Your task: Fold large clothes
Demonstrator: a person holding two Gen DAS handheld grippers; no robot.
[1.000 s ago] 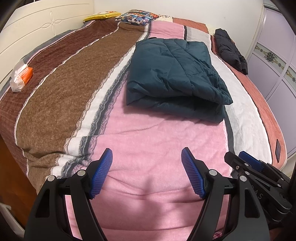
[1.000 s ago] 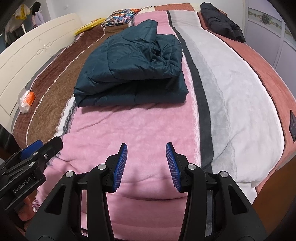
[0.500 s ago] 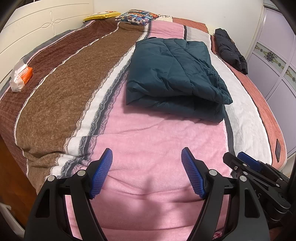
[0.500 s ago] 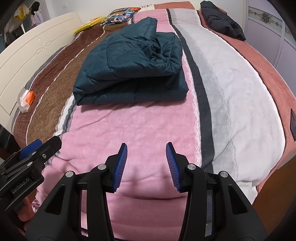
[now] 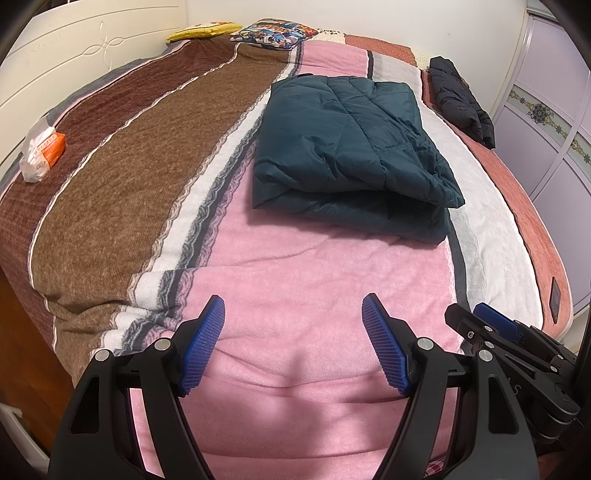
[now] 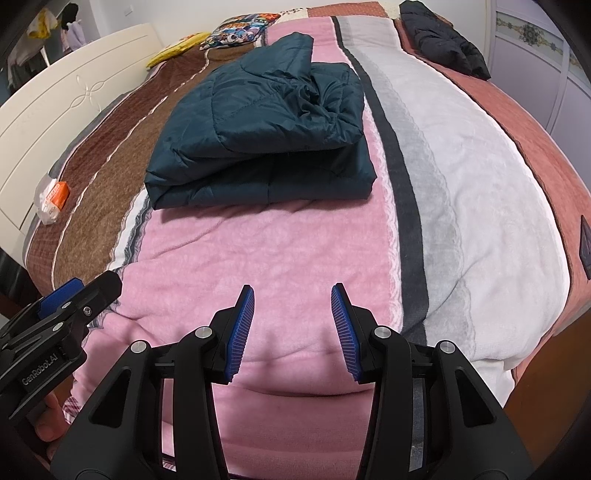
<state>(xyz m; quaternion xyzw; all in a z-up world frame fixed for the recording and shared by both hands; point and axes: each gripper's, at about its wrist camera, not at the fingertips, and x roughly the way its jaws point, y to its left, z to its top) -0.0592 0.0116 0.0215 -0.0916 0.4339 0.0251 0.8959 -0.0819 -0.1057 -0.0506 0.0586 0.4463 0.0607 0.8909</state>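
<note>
Well short of the folded jacket [image 5: 351, 155], both claws empty: left claw [image 5: 293, 343] wide, right claw [image 6: 291, 326] seemingly narrower.

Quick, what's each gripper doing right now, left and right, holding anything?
Left gripper: open, holding nothing, above the pink blanket.
Right gripper: open, holding nothing, short of the folded teal jacket.

Ahead of the tool, a wide bed [image 5: 110, 206] under a striped blanket [image 5: 303, 266] in brown, white, pink, grey and salmon bands. Far end: plain white wall [image 5: 369, 18], with a yellow cushion [image 5: 201, 31] and a patterned pillow [image 5: 273, 33] before it. To the left, a cream headboard [image 5: 74, 51] with a carved scroll. To the right, pale lilac wardrobe doors [image 5: 546, 122] with floral trim. Brown wooden floor [image 6: 535, 387] below the bed's edge. Soft, even indoor light.
</note>
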